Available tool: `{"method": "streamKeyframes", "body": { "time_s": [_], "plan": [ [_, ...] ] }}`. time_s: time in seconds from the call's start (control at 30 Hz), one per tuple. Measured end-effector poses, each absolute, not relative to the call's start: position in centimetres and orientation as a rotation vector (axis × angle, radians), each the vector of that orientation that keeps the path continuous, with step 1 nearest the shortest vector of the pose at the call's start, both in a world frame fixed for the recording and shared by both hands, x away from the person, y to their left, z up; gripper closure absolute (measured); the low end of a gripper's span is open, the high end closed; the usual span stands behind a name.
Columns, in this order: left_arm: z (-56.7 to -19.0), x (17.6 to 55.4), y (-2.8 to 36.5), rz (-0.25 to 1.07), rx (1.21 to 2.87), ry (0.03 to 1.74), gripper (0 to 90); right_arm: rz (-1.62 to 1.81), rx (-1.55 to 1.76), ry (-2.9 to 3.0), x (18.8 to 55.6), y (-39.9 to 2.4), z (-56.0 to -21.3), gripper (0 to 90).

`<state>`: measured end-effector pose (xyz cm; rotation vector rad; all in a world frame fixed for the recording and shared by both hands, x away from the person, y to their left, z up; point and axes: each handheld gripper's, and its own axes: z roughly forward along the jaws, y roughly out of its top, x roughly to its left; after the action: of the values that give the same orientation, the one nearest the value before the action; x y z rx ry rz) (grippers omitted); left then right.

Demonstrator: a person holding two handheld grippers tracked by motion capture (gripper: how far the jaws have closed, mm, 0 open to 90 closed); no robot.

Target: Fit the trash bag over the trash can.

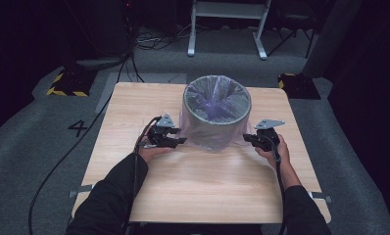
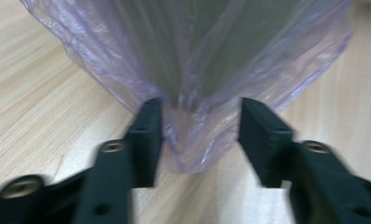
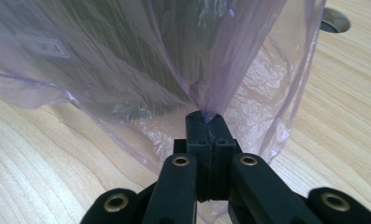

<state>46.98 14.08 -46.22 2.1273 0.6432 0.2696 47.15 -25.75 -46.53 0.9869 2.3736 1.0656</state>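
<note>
Purple bag [image 3: 249, 93] in right gripper [image 3: 210, 119]

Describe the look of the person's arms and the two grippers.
Both forearms wear dark long sleeves. The left gripper and right gripper are black, each topped by a grey three-cornered plate and trailing a black cable. Their black jaws carry brass-coloured rivets.

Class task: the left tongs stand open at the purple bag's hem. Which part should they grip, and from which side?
Grip the loose fold of the purple bag hanging between the left tongs, coming in level from the bin's left: there the film bunches clear of the wall.
</note>
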Motion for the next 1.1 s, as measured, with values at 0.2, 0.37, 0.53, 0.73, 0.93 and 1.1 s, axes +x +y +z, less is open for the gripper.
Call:
{"method": "streamKeyframes", "body": {
  "time_s": [0.2,0.37,0.53,0.73,0.93,1.1],
  "plan": [
    [-46.0,44.3,15.4,0.277,2.119,0.683,15.6,1.083,1.024,2.363,47.0,-26.4,-46.4,62.2],
    [-47.0,41.3,16.1,0.321,2.172,0.654,15.6,1.140,1.015,2.363,46.0,-27.1,-45.7,36.6],
    [-47.8,39.6,16.6,0.312,2.221,0.673,15.9,1.174,1.010,2.324,43.9,-27.8,-44.9,25.8],
    [-48.6,38.0,17.4,0.290,2.234,0.713,16.5,1.203,0.965,2.265,42.0,-28.5,-43.5,22.0],
    [-49.1,37.0,18.6,0.291,2.217,0.738,15.8,1.241,0.898,2.266,40.9,-28.7,-41.9,16.9],
    [-49.6,36.7,19.2,0.288,2.233,0.750,15.7,1.222,0.895,2.244,40.3,-28.7,-41.6,18.9]
  ]
}}
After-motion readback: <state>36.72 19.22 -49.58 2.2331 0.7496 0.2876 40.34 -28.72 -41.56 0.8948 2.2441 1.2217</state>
